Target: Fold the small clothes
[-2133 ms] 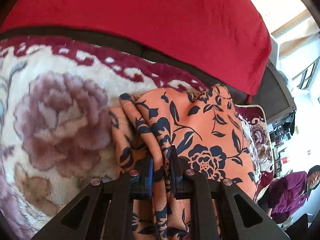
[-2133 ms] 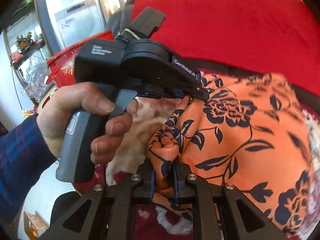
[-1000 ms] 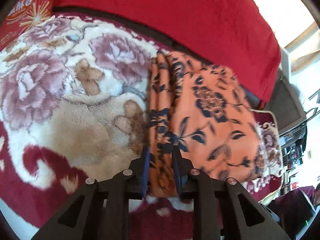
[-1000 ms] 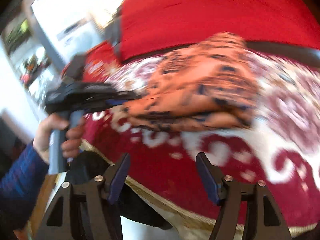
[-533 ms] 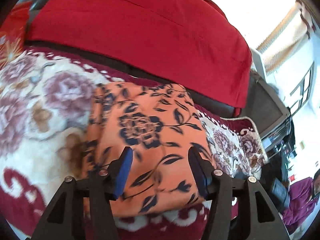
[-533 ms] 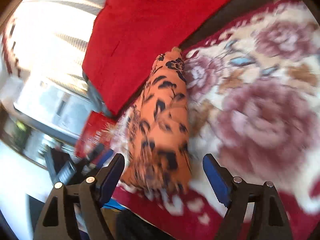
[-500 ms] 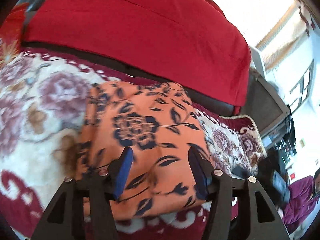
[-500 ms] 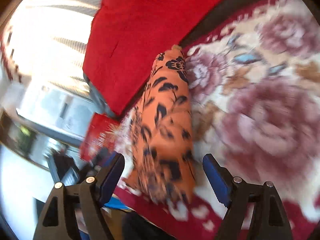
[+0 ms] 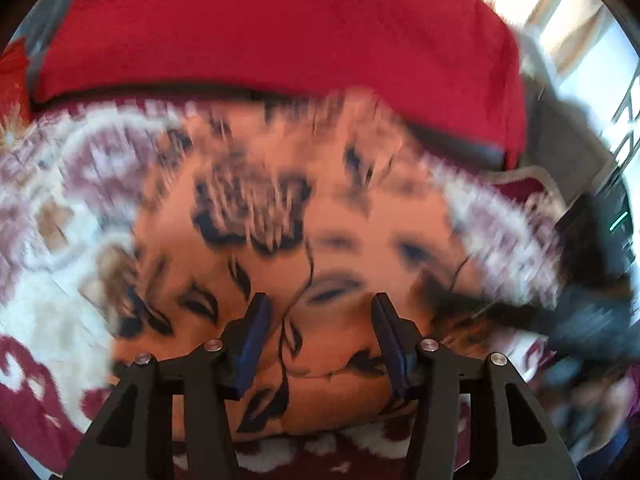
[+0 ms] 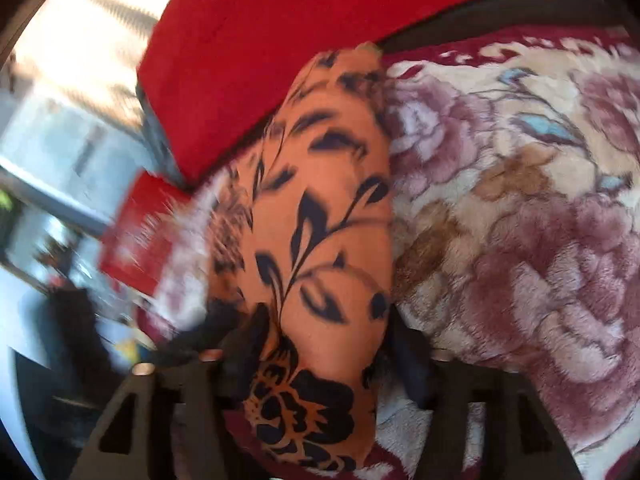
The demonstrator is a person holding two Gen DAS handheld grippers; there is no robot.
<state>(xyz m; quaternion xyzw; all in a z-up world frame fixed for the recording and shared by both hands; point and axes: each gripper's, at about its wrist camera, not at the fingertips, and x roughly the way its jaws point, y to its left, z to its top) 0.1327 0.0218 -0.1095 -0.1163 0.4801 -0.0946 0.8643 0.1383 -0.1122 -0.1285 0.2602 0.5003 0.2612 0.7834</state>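
Observation:
The folded orange cloth with dark blue flowers (image 9: 328, 240) lies flat on the plush floral blanket (image 9: 52, 280). My left gripper (image 9: 320, 320) is open just above the cloth's near edge, holding nothing. In the right wrist view the same cloth (image 10: 320, 216) lies as a narrow folded strip, and my right gripper (image 10: 324, 328) is open with its fingers either side of the cloth's near end. Both views are blurred by motion. The right gripper shows as a dark blur (image 9: 592, 320) at the right of the left wrist view.
A red cushion (image 9: 280, 28) covers the sofa back behind the cloth, also in the right wrist view (image 10: 320, 20). A red packet (image 10: 140, 232) lies at the blanket's left end. The blanket (image 10: 520, 220) spreads to the right of the cloth.
Both grippers have let go of the cloth and opened. In the last half second both have moved closer to the cloth, the right one now straddling its near end.

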